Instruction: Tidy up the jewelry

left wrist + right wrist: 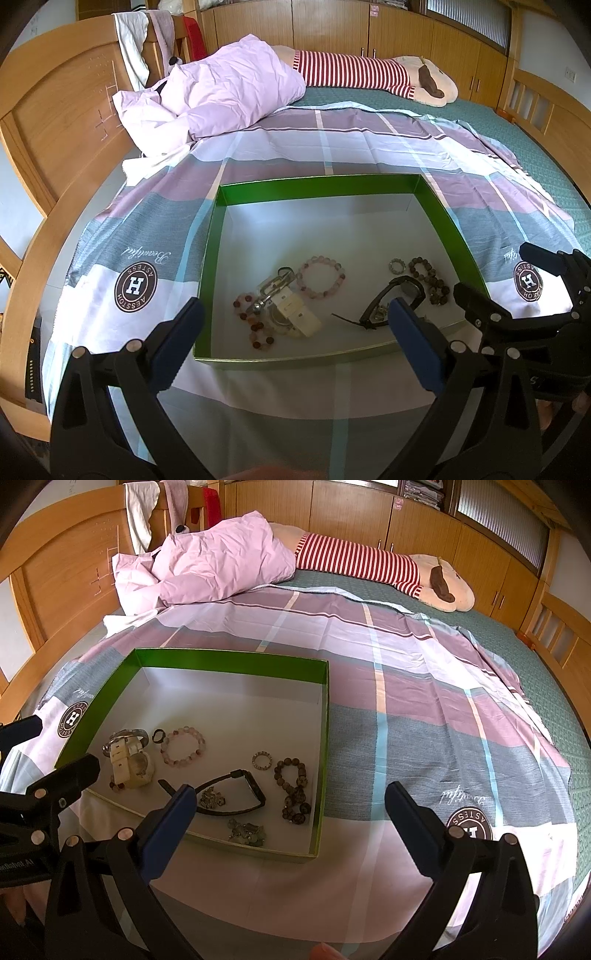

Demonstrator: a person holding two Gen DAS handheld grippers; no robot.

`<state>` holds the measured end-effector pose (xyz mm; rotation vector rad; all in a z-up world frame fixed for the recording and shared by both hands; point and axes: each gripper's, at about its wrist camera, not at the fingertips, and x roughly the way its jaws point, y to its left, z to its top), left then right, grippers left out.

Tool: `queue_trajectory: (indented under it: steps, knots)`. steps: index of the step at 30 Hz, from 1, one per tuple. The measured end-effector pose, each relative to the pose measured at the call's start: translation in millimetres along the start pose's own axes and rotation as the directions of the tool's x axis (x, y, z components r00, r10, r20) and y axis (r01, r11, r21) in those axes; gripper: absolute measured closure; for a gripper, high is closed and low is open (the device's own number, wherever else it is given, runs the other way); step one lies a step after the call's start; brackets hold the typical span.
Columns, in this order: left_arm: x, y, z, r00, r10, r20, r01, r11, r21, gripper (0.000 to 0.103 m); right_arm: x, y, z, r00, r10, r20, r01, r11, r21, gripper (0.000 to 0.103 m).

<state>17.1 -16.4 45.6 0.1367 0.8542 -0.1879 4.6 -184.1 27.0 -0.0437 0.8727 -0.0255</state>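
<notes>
Jewelry (236,775) in green box (229,661), right gripper (290,801) spread

I see a bedroom in daylight: a wooden bed (55,122) with a checked sheet (332,147), a rumpled pink quilt (229,92), a striped plush toy (369,72), wooden cabinets (332,26) behind, and a window (498,513).

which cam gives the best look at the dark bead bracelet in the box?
Right wrist: the dark bead bracelet lies fully exposed near the green box's right wall. Left wrist shows it smaller, at the box's right side, just beyond the left tool's right finger.
</notes>
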Motion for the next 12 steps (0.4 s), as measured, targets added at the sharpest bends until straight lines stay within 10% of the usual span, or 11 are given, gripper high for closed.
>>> queue_trajectory:
  steps: [12]
  knots:
    - [-3, 16, -45, 1.000, 0.006, -0.020, -0.007, 0.998, -0.057, 0.005, -3, -16, -60, 0.998, 0.064, 0.004, -0.064, 0.998, 0.027, 0.004]
